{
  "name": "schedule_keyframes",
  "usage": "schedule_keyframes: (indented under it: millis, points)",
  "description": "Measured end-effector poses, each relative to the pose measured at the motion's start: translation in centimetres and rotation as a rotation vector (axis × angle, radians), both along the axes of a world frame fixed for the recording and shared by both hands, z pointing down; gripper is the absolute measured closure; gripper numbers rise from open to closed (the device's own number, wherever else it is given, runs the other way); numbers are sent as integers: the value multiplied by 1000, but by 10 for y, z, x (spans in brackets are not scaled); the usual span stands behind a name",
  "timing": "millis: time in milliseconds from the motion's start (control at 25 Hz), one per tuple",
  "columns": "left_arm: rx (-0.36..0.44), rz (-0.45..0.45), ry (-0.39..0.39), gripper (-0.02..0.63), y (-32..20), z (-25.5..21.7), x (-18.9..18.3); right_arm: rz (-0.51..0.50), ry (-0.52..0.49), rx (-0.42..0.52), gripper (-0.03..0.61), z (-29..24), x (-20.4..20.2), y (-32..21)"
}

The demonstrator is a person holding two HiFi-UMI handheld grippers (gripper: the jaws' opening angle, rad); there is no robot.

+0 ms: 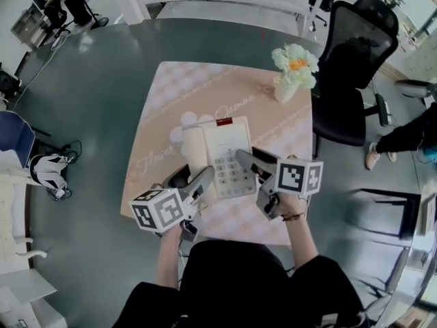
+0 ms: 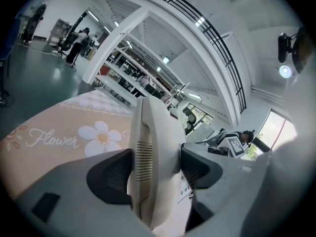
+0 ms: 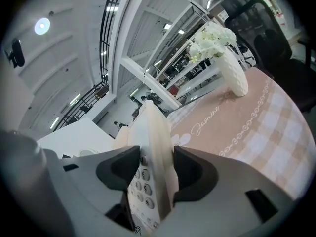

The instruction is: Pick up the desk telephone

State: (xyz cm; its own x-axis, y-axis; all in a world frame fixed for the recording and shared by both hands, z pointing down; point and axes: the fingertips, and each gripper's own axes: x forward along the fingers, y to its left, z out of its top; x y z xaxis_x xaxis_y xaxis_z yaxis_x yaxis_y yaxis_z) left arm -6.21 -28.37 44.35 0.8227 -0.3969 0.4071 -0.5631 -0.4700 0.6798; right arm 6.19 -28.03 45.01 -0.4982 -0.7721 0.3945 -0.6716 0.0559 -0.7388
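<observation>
Left gripper (image 2: 157, 168) clamping desk telephone (image 1: 222, 145), handset side, right gripper (image 3: 157, 169) opposite

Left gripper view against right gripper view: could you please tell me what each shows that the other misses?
Left only: the left claw clamping the handset, and the Flower lettering. Right only: the right claw clamping the keypad side, the flower vase, the Jasmine lettering. Both: the cream telephone and the pink tablecloth.

Head camera overhead, gripper cameras close.
Each looks along its fingers (image 2: 111, 174); all share the desk telephone (image 1: 225, 154) between them.
</observation>
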Motion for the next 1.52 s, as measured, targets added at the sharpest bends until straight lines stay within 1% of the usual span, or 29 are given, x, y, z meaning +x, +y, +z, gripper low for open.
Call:
schedule_keyframes:
  millis: [680, 800, 1000, 1160, 1280, 1400, 1520]
  points:
    - [74, 25, -4, 311, 28, -46, -9, 43, -23, 73, 376, -48, -8, 33]
    - [82, 26, -6, 311, 32, -53, -9, 35, -33, 106, 376, -57, -10, 36]
    - [98, 23, -4, 311, 40, -65, -10, 62, -20, 110, 376, -68, -8, 45]
    - [111, 22, -5, 311, 46, -72, -8, 26, -48, 175, 376, -82, -14, 48]
    - [120, 19, -8, 311, 50, -76, -7, 33, -40, 163, 376, -82, -10, 53]
    - [131, 13, -19, 311, 53, -79, -5, 2, -67, 208, 376, -90, -13, 54]
    - [147, 0, -23, 311, 56, -84, -5, -14, -74, 227, 376, -95, -12, 55]
